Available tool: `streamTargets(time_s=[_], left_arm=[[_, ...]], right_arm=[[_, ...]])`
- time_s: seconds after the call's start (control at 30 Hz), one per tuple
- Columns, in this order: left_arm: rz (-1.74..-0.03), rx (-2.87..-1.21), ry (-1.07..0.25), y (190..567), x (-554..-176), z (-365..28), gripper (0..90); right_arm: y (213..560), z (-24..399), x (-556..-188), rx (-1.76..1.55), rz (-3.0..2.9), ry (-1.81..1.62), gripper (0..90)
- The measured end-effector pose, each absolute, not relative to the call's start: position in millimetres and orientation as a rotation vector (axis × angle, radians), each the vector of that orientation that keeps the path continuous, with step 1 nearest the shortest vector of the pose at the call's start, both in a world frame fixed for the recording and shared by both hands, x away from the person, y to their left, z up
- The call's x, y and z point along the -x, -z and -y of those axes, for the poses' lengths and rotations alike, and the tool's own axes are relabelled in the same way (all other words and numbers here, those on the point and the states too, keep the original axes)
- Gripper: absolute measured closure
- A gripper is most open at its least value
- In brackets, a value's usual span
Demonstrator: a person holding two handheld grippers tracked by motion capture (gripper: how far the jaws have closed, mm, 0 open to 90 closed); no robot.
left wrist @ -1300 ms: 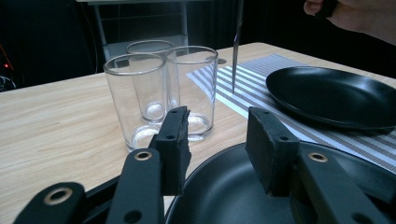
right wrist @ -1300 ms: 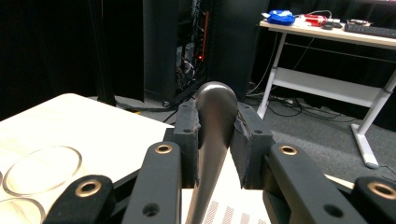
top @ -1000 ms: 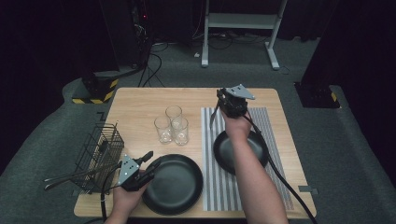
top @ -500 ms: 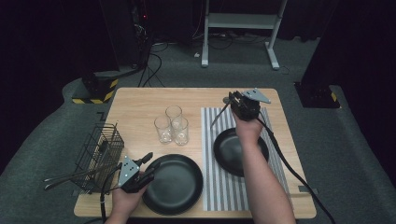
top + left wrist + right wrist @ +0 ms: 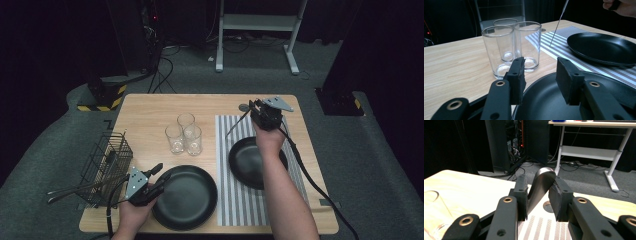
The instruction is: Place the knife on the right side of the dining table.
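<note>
The right gripper (image 5: 251,107) hangs over the far end of the striped placemat (image 5: 225,200), with the bowl of a metal spoon (image 5: 235,124) between its pads. The handle slants down toward the mat beside the far black plate (image 5: 247,160). In the right gripper view the bowl (image 5: 541,182) sits edge-on in a narrow gap and looks to touch both pads. The jaws have just been opening, so the hold is likely loosening.

The main risk is an uncontrolled drop. Whether the handle tip already rests on the mat cannot be told. If it does not, the smooth, curved bowl could slide out of the pads. The spoon could then topple onto the plate's rim, or bounce off the mat onto the bare wooden surface (image 5: 145,110). A tip toward the middle of the surface would send the handle at the three drinking glasses (image 5: 184,135), which stand close together and could be knocked. Lifting away before the pads are clear of the bowl could also drag the spoon askew.

The left gripper (image 5: 160,176) sits half open at the left rim of the near black plate (image 5: 187,200) and clamps nothing. In the left gripper view, its pads (image 5: 517,75) stand just above that rim. A careless closing or nudge could shove the plate toward the glasses.
</note>
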State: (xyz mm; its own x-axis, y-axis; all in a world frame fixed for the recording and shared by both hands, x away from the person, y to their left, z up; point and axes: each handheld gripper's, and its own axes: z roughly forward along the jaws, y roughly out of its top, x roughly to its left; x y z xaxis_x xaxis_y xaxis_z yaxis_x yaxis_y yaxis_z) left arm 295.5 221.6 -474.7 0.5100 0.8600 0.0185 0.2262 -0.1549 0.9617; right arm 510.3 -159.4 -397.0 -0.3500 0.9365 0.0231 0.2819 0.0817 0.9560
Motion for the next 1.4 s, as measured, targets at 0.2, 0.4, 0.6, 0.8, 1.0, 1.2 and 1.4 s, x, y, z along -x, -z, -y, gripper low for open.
streamTargets(time_s=[0.2,0.4,0.6,0.8,1.0,1.2,1.4], left_arm=[[-0.937,-1.667,-0.731,474.8,-294.9,-222.1,58.7],[-0.945,-1.669,-0.726,476.2,-294.8,-224.1,58.7],[-0.942,-1.672,-0.732,476.4,-294.2,-224.0,58.7],[-0.948,-1.675,-0.742,478.6,-293.9,-225.9,58.7],[-0.949,-1.673,-0.756,481.4,-292.5,-229.3,58.7],[-0.939,-1.672,-0.772,483.5,-289.8,-231.4,58.7],[-0.925,-1.679,-0.788,486.5,-286.5,-232.3,58.6]], right_arm=[[398.3,163.6,-510.9,-1.233,-1.708,-1.272,68.4],[400.7,168.0,-510.6,-1.244,-1.701,-1.254,71.1],[404.0,172.9,-511.5,-1.266,-1.69,-1.253,70.6],[407.0,180.2,-513.6,-1.282,-1.691,-1.241,68.9],[414.1,190.8,-514.5,-1.311,-1.678,-1.253,67.6],[422.7,203.5,-515.5,-1.335,-1.672,-1.27,65.9],[430.3,213.3,-515.9,-1.359,-1.663,-1.296,65.1]])
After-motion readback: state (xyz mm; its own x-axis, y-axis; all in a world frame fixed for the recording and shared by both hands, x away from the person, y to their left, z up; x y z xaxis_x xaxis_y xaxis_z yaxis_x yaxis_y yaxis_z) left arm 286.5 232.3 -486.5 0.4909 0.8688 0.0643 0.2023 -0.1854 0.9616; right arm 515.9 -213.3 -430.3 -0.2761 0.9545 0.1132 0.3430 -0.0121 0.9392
